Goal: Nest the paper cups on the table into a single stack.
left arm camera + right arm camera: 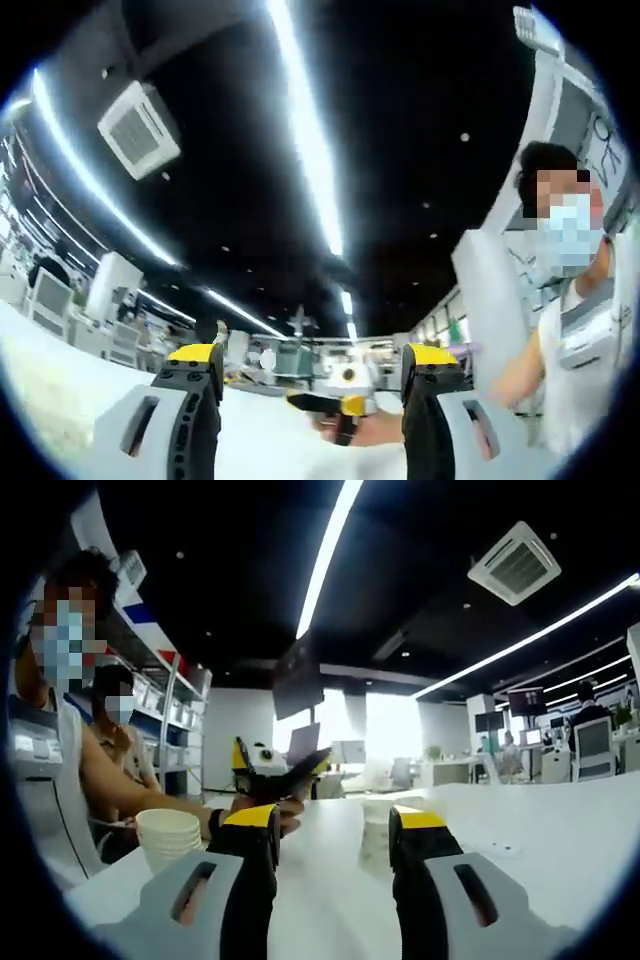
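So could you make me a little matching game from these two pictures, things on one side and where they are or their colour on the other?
Things:
1. paper cups
2. ceiling air vent
3. right gripper finger tips
4. table

Descriptions:
A. yellow
B. stacked near the table's left edge, right gripper view
C. white, wide and flat
D. set in the dark ceiling

Pairs: 1-B, 2-D, 3-A, 4-C

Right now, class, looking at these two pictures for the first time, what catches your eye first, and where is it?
In the right gripper view, a stack of paper cups stands on the white table at the left, beside a seated person's arm. The right gripper rises from the bottom with yellow-tipped jaws apart and empty. In the left gripper view, long ceiling lights streak across a dark ceiling above the open left gripper.
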